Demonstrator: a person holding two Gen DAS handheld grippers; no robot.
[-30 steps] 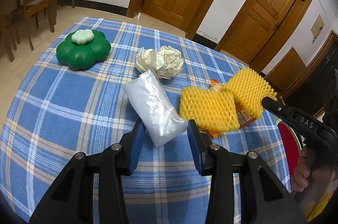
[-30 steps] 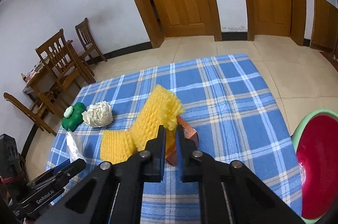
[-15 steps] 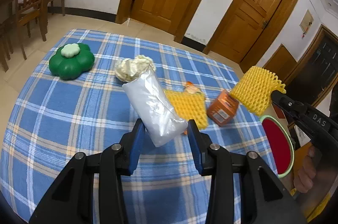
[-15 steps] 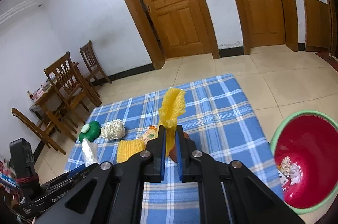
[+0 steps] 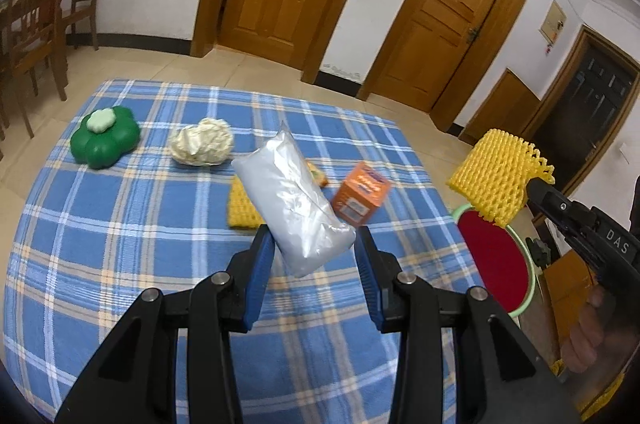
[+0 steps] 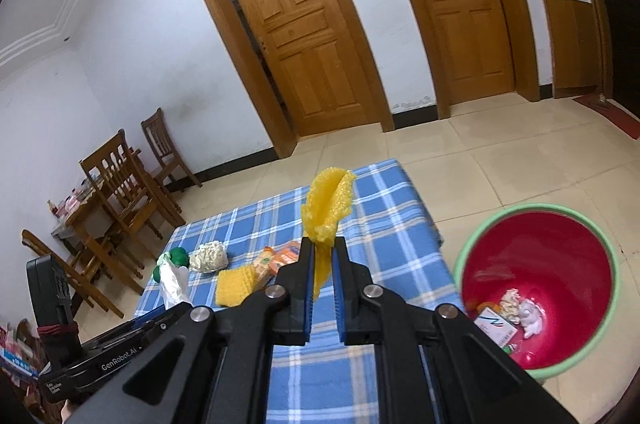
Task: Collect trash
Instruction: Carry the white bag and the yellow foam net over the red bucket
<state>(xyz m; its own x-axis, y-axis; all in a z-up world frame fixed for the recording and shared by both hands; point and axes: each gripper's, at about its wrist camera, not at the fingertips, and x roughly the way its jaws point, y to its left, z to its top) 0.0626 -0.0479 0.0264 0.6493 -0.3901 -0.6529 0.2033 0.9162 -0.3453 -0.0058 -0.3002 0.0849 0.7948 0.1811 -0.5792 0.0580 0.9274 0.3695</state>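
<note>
While your left gripper (image 5: 314, 256) pinches a clear plastic bag (image 5: 294, 202) above the checked tablecloth (image 5: 120, 244), your right gripper (image 6: 323, 260) is clamped on yellow foam netting (image 6: 328, 204). Only the right view shows trash already lying inside the red bin (image 6: 538, 260).

White letters "DAS" stand on the black body of the right gripper (image 5: 526, 189), at 3 o'clock in the left wrist view. White lettering "GenRobot.AI" stands on the black body of the left gripper (image 6: 168, 304), at 8 o'clock in the right wrist view. Print on the orange box (image 5: 361, 193) and on the card in the red bin (image 6: 560, 232) is too small to read.
</note>
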